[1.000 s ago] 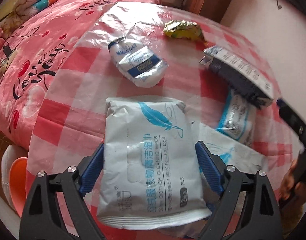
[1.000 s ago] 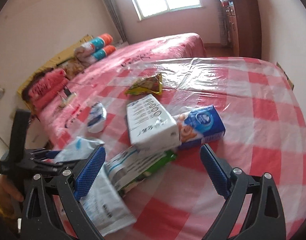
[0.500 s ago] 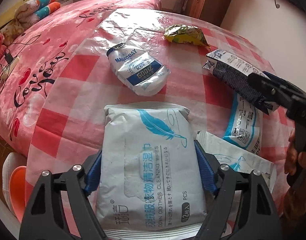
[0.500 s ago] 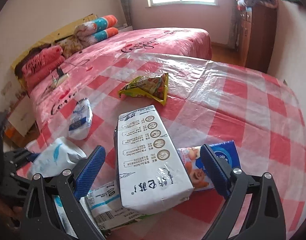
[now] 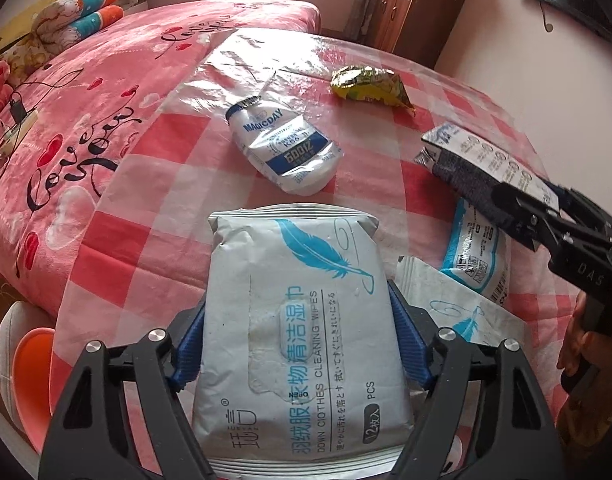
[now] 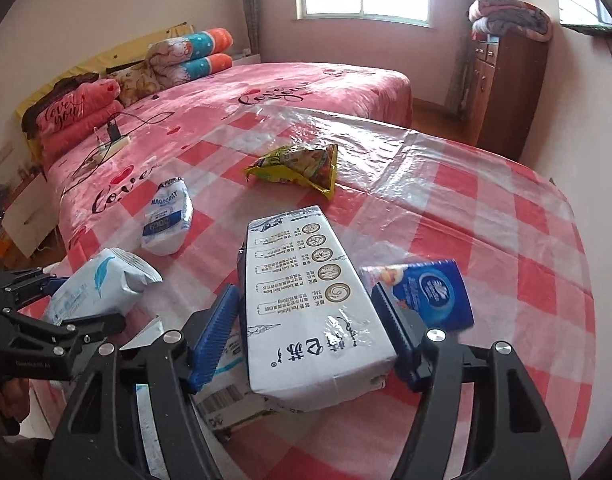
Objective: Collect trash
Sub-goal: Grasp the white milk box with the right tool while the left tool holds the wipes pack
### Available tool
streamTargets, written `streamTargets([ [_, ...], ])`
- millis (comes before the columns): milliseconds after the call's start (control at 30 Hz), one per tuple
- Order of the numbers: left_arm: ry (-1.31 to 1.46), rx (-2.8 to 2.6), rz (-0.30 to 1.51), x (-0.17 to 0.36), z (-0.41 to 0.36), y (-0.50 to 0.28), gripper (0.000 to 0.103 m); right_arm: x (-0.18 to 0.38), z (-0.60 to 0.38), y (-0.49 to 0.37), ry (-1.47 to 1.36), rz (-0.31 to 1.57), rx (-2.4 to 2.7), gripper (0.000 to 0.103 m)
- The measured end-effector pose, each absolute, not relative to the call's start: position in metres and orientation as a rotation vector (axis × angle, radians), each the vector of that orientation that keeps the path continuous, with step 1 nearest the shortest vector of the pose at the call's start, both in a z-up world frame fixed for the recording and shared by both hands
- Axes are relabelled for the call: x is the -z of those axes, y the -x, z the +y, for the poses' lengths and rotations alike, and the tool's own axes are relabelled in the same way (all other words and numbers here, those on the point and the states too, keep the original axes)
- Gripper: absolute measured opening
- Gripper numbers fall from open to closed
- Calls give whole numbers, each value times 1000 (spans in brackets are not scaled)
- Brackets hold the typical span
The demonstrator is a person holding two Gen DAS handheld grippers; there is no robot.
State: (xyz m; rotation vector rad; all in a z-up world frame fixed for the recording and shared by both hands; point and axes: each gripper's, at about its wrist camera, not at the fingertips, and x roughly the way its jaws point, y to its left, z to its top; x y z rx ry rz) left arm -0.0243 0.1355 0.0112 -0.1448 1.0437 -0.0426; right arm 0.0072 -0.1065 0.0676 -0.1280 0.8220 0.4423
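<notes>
trash lies spread on the surface [image 6: 485, 208], which has a red and white checked cloth under clear plastic. left gripper [image 5: 296, 336] is closed on the wipes pack [image 5: 298, 320], a grey-white flat pack with a blue feather and the words "down clothes cleaning wipes"; the blue pads [image 5: 188, 344] press on its two long sides. in the right wrist view the same pack [image 6: 102, 284] is seen at the left, held in the black fingers of the left gripper [image 6: 58, 300], with its far end above the surface.

right gripper [image 6: 306, 320] is closed on the tissue pack [image 6: 309, 300], a long white block with round seals and black writing. its blue pads [image 6: 216, 332] touch both sides of the block. in the left wrist view this tissue pack [image 5: 477, 164] is at the right, with the right gripper [image 5: 545, 208] around its near end.

just beside the tissue pack, on its right side, lies a blue packet [image 6: 429, 292]. under the tissue pack there is a flat wrapper with barcode [image 6: 226, 396]; i cannot tell if they touch. second feather wrapper [image 5: 453, 308] lies flat just beside the wipes pack, on the right of it.

further away on the surface lie a white pouch [image 5: 284, 150] with blue print "magicday", and a yellow snack bag [image 5: 369, 84], crumpled, well apart from both grippers. behind the surface is the bed [image 6: 286, 88] with a pink cover, and a wooden cabinet [image 6: 501, 92] stands near the wall.
</notes>
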Motion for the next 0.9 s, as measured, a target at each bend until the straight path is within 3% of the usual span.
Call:
streamTargets([
  [900,229,60,884,-52,183,86,79,-118,-95,77,-76,746,-510,68],
])
